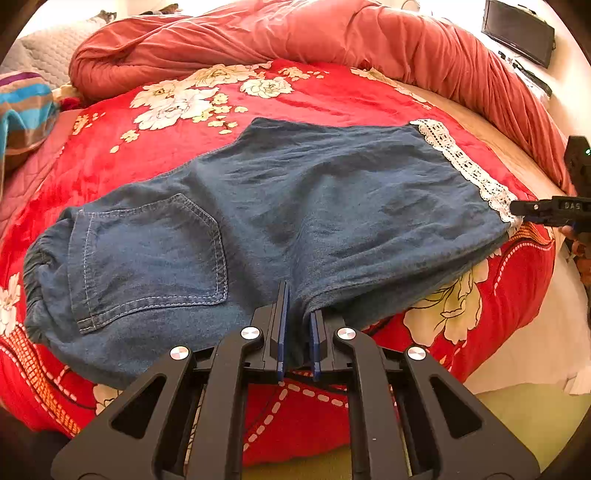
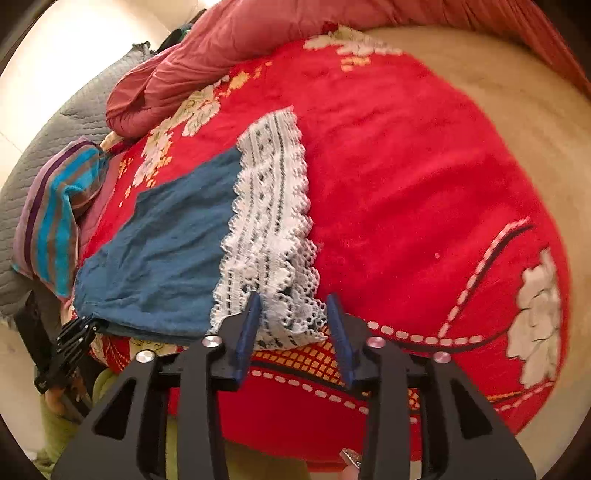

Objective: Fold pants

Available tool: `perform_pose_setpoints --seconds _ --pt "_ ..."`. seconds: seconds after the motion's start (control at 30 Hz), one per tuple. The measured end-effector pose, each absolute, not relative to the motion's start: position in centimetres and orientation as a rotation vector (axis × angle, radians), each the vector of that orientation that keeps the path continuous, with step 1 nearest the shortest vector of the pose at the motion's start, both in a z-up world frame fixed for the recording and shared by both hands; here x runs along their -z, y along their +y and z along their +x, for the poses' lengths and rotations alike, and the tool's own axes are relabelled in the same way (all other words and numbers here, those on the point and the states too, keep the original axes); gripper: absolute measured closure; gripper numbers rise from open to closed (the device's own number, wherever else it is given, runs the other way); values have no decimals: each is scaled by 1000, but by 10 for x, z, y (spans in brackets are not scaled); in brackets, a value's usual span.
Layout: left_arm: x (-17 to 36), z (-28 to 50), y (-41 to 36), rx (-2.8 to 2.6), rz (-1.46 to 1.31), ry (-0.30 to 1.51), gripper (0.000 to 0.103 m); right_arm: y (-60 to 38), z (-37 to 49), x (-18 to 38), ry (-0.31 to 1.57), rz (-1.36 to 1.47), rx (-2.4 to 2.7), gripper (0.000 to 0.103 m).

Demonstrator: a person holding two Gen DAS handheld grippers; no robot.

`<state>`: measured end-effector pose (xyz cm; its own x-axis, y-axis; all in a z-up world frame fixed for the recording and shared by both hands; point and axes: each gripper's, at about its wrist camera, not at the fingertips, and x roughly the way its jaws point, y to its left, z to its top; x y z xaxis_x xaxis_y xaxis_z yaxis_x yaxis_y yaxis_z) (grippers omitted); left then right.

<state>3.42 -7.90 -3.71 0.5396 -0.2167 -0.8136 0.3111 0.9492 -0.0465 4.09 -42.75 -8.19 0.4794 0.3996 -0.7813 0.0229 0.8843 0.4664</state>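
Note:
Blue denim pants (image 1: 295, 206) lie folded leg on leg across a red floral blanket (image 1: 295, 99), waistband at the left, white lace hem (image 1: 465, 166) at the right. My left gripper (image 1: 298, 306) is shut on the pants' near edge at the crotch fold. In the right wrist view the lace hem (image 2: 269, 221) and blue leg (image 2: 166, 251) lie ahead. My right gripper (image 2: 293, 301) is open with its fingers on either side of the hem's near corner. It also shows in the left wrist view (image 1: 517, 208) at the hem.
A bunched salmon-red duvet (image 1: 295, 40) lies along the far side of the bed. A striped cloth (image 1: 26, 110) and a grey quilted pillow (image 1: 48, 51) sit at the far left. A black monitor (image 1: 519, 31) stands at the back right. The bed's near edge is just below the grippers.

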Motion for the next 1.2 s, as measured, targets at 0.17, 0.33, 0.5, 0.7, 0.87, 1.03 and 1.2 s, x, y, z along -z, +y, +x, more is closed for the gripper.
perform_pose_setpoints --seconds 0.17,0.33,0.5,0.7,0.87,1.03,1.2 --pt "38 34 -80 311 112 954 98 -431 44 90 1053 534 -321 57" --pt "38 33 -80 310 118 953 98 -422 47 89 1041 503 -387 78" --pt "37 29 -87 324 149 950 95 -433 39 73 982 469 -367 86" --pt "44 32 -89 335 169 979 93 -428 45 78 1021 349 -322 85" --pt "43 31 -80 321 142 980 91 -426 45 81 1024 346 -322 71" --pt "38 28 -69 268 156 966 99 -443 41 59 953 322 -257 57" --pt "36 19 -66 257 196 954 100 -433 39 41 888 274 -260 53"
